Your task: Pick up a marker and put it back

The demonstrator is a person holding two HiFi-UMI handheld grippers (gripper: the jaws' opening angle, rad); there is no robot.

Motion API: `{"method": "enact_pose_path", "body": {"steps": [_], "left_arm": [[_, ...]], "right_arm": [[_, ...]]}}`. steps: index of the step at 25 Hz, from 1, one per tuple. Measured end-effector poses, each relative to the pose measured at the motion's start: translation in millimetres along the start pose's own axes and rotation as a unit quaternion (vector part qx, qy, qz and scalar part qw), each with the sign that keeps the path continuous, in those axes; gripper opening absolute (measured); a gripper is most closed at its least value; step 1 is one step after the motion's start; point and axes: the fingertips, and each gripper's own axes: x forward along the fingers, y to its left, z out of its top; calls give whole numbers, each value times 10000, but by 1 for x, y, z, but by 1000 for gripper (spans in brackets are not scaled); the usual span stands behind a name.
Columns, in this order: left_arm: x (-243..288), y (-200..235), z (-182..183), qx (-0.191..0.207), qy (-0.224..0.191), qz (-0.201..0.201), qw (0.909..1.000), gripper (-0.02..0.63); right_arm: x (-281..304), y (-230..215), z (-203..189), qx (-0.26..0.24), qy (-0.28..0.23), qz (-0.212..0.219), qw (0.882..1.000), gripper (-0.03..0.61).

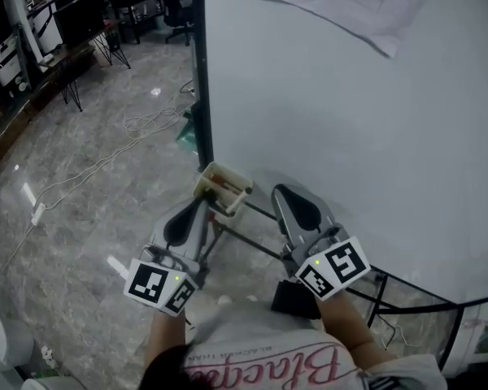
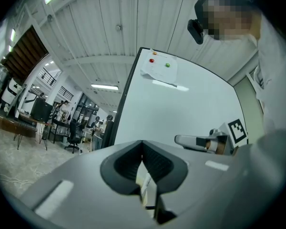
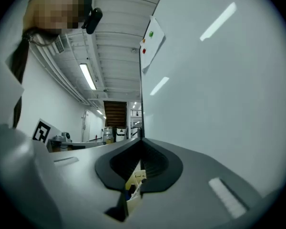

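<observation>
Tray point(image 1: 223, 188): at whiteboard point(image 1: 350, 120) lower-left corner.
Left gripper point(image 1: 200, 204): jaws together, beside tray.
Right gripper point(image 1: 280, 193): jaws together.
Cable point(image 1: 98, 165): floor, left of whiteboard.

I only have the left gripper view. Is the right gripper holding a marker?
Observer: No. Its own view shows the right gripper with its jaws together and nothing between them.
Operator: Where do I pick from, then?
Observer: The head view shows a box with what look like markers in it. It sits at the whiteboard's lower corner, just ahead of the left gripper.
</observation>
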Motion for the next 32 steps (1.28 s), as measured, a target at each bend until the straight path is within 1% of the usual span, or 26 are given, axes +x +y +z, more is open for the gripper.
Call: {"method": "enact_pose_path", "body": {"steps": [4,6,8,10,13,23,32], "left_arm": [[2,-7,7,63,-107,-54,9999,0],[2,-10,12,96,-166,-58,9998,-1],[2,-12,15,125,-210,-56,9997,0],[2,-15,17,145,-220,-59,9996,0],[2,-19,18,173,-226,-71,9996,0],[4,-31,18,230,-188,-150,9994,0],[7,-36,19,301,-164,-185,9992,0]], "right_arm": [[-9,14,19,-113,-230,229,9994,2],[-12,20,23,-258,-279,270,9989,2],[-11,24,21,-469,-228,263,9983,2],[-10,28,15,-557,-110,279,9980,0],[-11,31,9,-501,-14,321,9982,0],[-13,31,5,-458,2,285,9985,0],[-8,34,-10,-404,204,334,9984,0]]}}
